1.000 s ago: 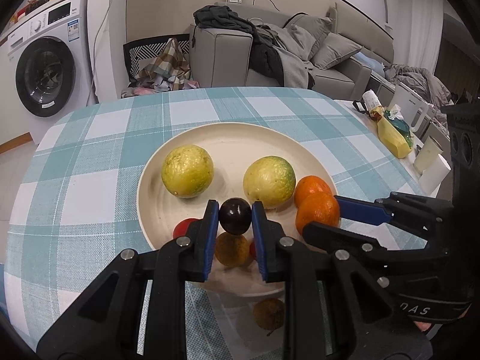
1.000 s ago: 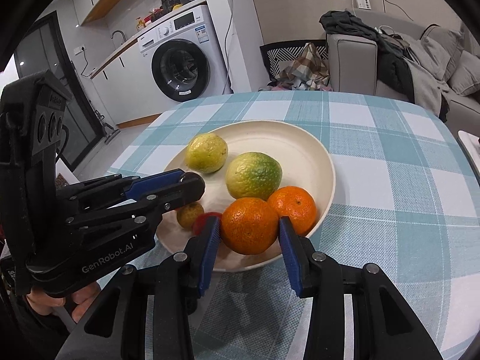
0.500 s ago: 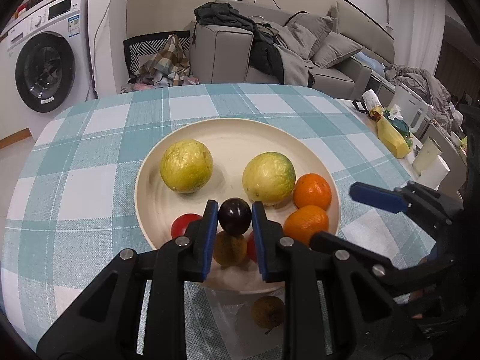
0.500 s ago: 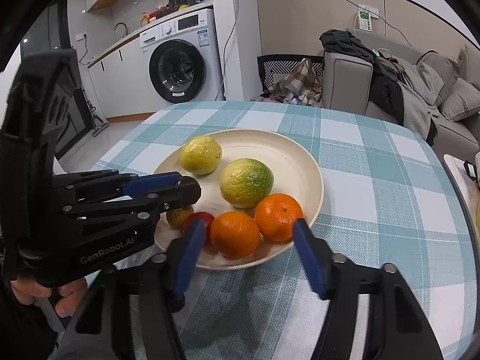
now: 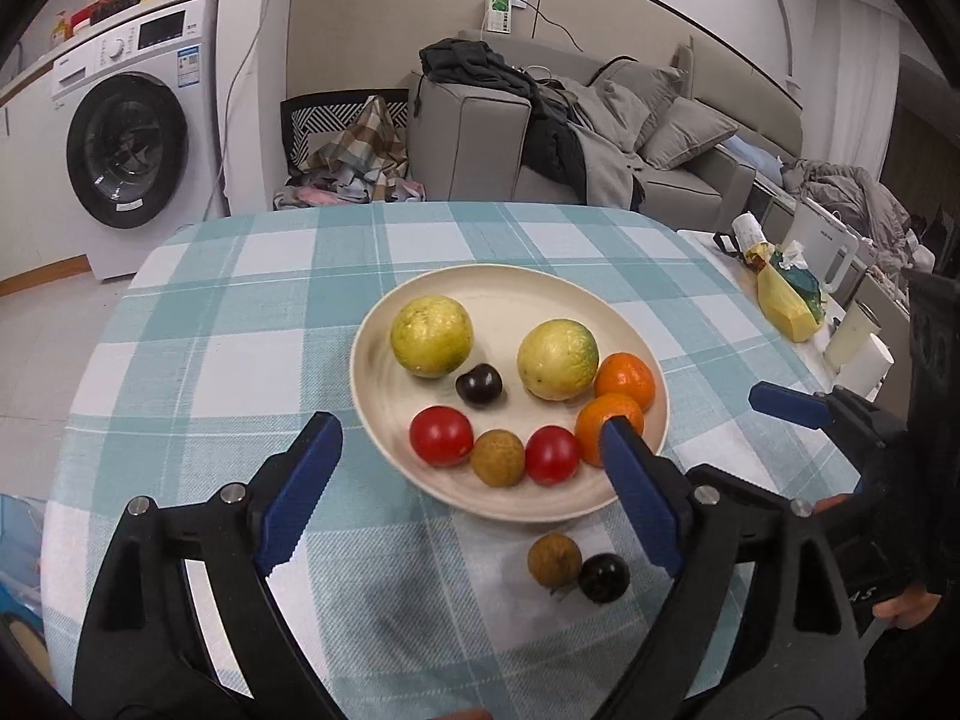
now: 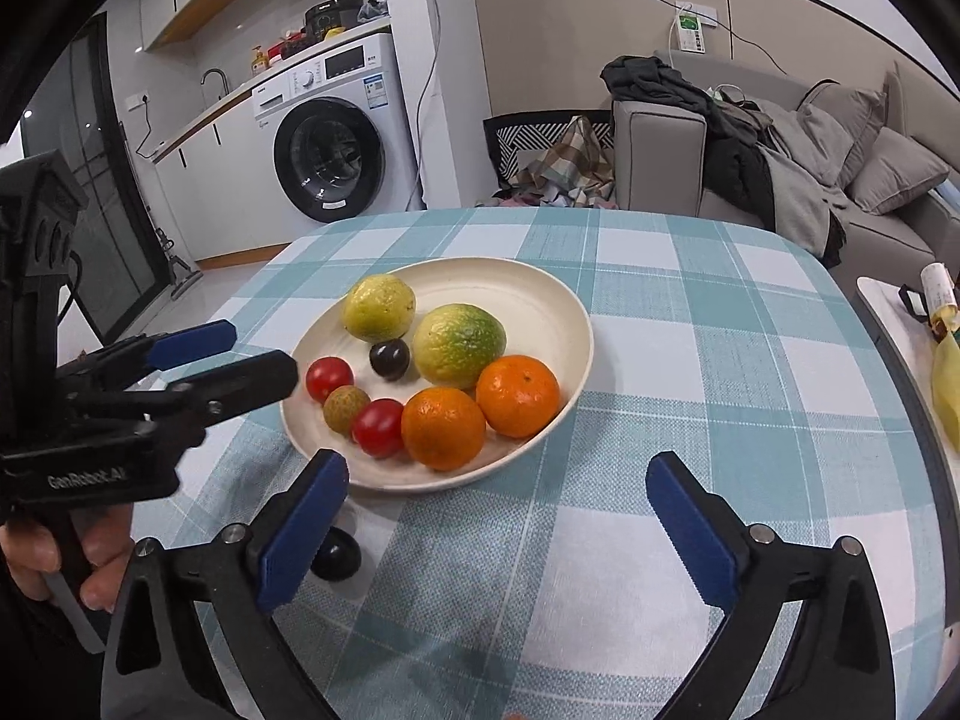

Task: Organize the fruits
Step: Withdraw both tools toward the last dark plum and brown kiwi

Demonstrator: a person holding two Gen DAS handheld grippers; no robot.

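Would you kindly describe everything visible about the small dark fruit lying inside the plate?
The dark fruit is small, round, glossy and near-black purple, like a cherry or grape. It rests loose in the cream plate, close between the two yellow-green fruits, and may touch the left one. The red tomato lies nearer the camera. No fingers touch it; both grippers are open.

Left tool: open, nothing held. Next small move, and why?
Probably lower the left tool toward the brown fruit on the cloth just in front of the plate. It and the dark fruit touching it are the only fruit off the plate; the right tool is open too.
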